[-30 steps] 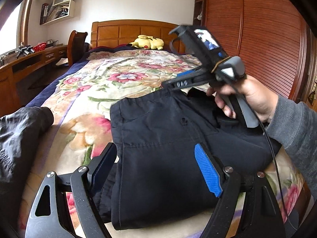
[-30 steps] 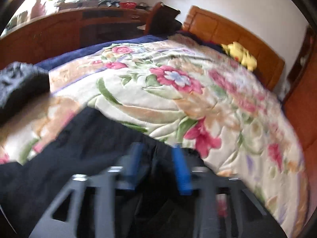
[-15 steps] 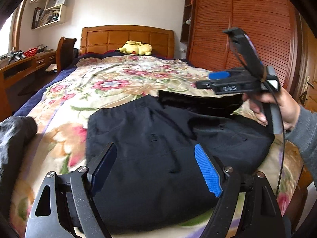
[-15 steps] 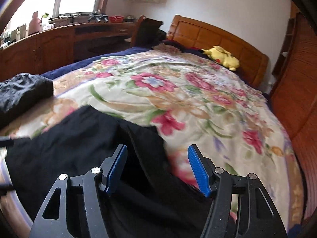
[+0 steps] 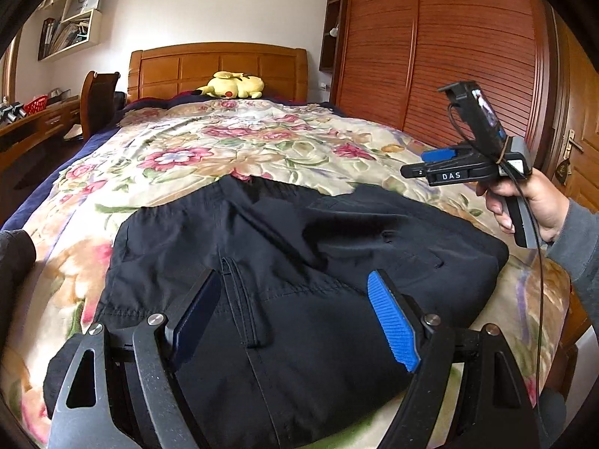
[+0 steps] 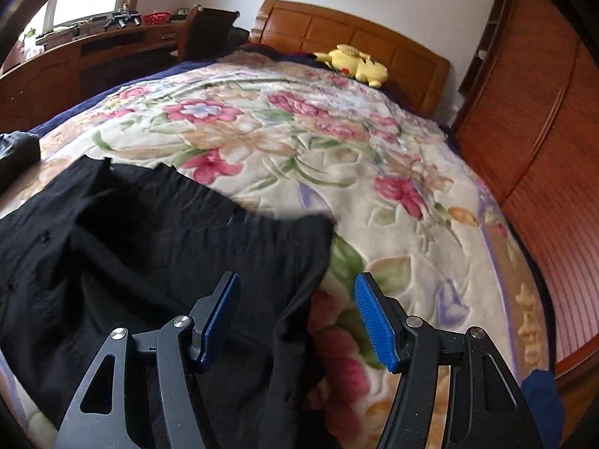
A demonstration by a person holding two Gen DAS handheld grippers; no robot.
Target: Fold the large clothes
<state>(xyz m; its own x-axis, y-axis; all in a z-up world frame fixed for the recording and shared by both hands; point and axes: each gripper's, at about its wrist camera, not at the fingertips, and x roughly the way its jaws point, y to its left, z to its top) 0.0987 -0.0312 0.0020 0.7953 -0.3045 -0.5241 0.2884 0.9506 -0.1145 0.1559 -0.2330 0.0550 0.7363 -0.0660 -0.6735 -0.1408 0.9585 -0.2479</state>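
Note:
A pair of black trousers (image 5: 299, 254) lies folded on the floral bedspread (image 5: 209, 157), close to the foot of the bed. My left gripper (image 5: 295, 288) hovers low over its near part, jaws wide open, with nothing between the pads. In the left wrist view, a hand holds my right gripper (image 5: 415, 164) in the air past the trousers' right edge. In its own view the right gripper (image 6: 297, 284) stands open above that edge of the trousers (image 6: 149, 247), and the blue pads (image 6: 374, 321) touch no cloth.
A dark grey garment (image 5: 15, 258) lies bunched at the bed's left edge. A yellow plush toy (image 5: 232, 86) rests by the wooden headboard (image 5: 217, 63). A wooden wardrobe (image 5: 449, 56) lines the right side; a desk (image 6: 93, 48) and chair (image 5: 99, 93) stand left.
The right gripper has drawn away to the right from the trousers' far edge, and its jaws stand wider. The trousers' upper layer now lies flat. The left gripper shifted rightwards over the trousers.

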